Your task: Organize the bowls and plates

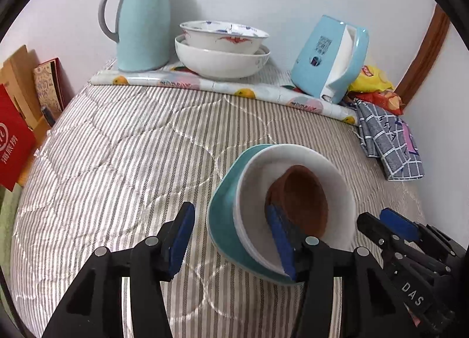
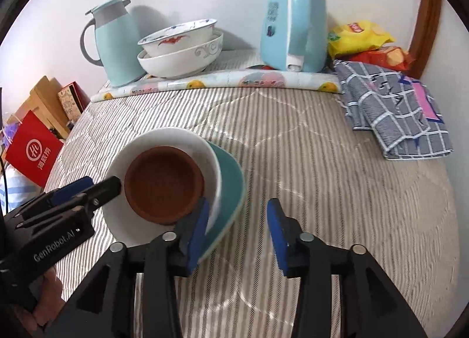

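Note:
A stack stands on the striped quilt: a brown dish (image 1: 303, 201) (image 2: 164, 184) inside a white bowl (image 1: 296, 162) (image 2: 164, 140), on a teal plate (image 1: 224, 220) (image 2: 230, 188). My left gripper (image 1: 231, 242) is open; its right finger is inside the bowl, its left finger out on the quilt, so it straddles the stack's left rim. My right gripper (image 2: 239, 232) is open and straddles the stack's right rim. Two nested white patterned bowls (image 1: 222, 50) (image 2: 181, 47) stand at the back by the wall.
A light-blue thermos jug (image 1: 140, 18) (image 2: 114, 41) stands left of the nested bowls on a rolled fruit-print mat (image 1: 205, 82). A blue tissue box (image 1: 331, 56) (image 2: 293, 24), snack bags (image 2: 360, 38) and a checked cloth (image 2: 392, 115) lie right. Red bag (image 2: 32, 150) and boxes at left edge.

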### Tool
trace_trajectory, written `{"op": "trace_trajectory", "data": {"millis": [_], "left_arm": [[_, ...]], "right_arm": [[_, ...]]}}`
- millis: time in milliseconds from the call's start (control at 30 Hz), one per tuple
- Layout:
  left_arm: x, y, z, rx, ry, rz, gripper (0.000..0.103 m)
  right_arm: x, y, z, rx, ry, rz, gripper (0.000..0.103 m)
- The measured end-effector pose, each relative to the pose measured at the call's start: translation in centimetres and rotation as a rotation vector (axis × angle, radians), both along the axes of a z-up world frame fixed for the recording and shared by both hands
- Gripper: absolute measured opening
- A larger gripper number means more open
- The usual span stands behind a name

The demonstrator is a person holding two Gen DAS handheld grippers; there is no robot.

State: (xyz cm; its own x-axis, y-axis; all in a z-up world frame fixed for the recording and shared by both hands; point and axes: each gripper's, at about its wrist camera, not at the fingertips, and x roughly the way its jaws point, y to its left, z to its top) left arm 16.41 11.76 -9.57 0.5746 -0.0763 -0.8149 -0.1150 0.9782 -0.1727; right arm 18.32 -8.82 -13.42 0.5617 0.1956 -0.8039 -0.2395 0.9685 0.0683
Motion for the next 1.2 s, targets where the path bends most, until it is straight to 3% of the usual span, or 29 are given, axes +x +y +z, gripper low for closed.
{"op": "trace_trajectory", "data": {"millis": [233,533,600,667,867,1000,1200], "left_arm": [[-3.0,-1.5,2.6,0.038,-0.077,0.0,0.058],[-6.9,-4.0,5.2,0.058,-0.129,-0.016,0.066],[-8.1,-4.6,5.9,0.068,-0.154,-0.01,0.072],[-9.2,-5.1,6.5,0.085,-0.185,-0.006,0.081],[-11.7,-7.1,7.2,0.168,-0.214,-0.003,0.086],[-13.0,-8.3,7.4,0.186,-0.224,-0.012,0.086],[-14.6,-8.7,8.0,0.176,-0.239,-0.001,0.088]], "right_arm": [[-2.9,-2.4,2.2,-0.052,-0.042,-0.046,0.048],[-7.1,-6.5,4.2,-0.012,-0.085,-0.114,0.05],[-8.2,-7.4,4.6,0.018,-0.093,-0.122,0.055],[-9.4,-8.2,4.9,0.034,-0.113,-0.132,0.068],[-12.6,-10.0,5.6,0.041,-0.163,-0.153,0.085],[-14.0,-11.0,5.9,0.039,-0.185,-0.172,0.086],[-16.0,-12.2,6.5,0.025,-0.21,-0.188,0.096]]}}
